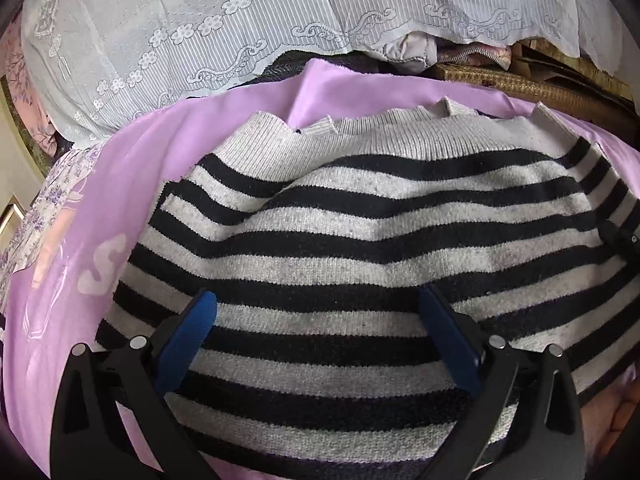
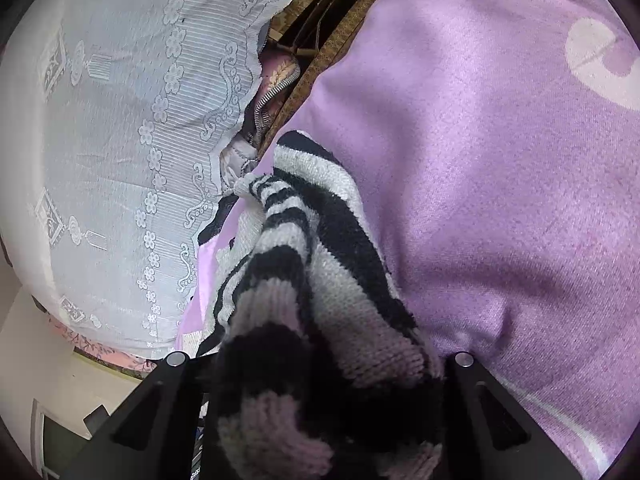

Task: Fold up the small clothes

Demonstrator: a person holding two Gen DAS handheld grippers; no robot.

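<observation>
Left wrist view: the left tool (image 1: 318,300) hangs over the striped sweater (image 1: 360,216), its two blue-padded fingers (image 1: 200,320) spread wide apart with bare knit between them, gripping nothing.
Sweater position: spread fairly flat on the purple blanket (image 1: 72,280), black and grey-white stripes running across the view, ribbed hem at the far edge.
Sweater edges: the far hem lies just short of the blanket's far border; the left side is bunched into a soft fold.
Right wrist view: the right tool (image 2: 320,420) shows only its black arms at the bottom corners; its fingertips are buried under knit.
Right tool state: a thick bunch of the sweater (image 2: 304,280) rises straight from between the arms, so it appears clamped on the fabric, though the pads themselves are hidden.
Gathered part: the knit held here is rumpled and lifted into a ridge, trailing away toward the rest of the garment.
Blanket: purple with pale lettering or shapes printed on it (image 2: 500,200); it fills the right of this view.
Lace cover: a white patterned lace cloth (image 1: 180,40) drapes over something bulky beyond the blanket.
Behind: a brown woven edge (image 1: 532,88) and a zipped pinkish item (image 2: 276,80) sit in the gap beside the lace.
</observation>
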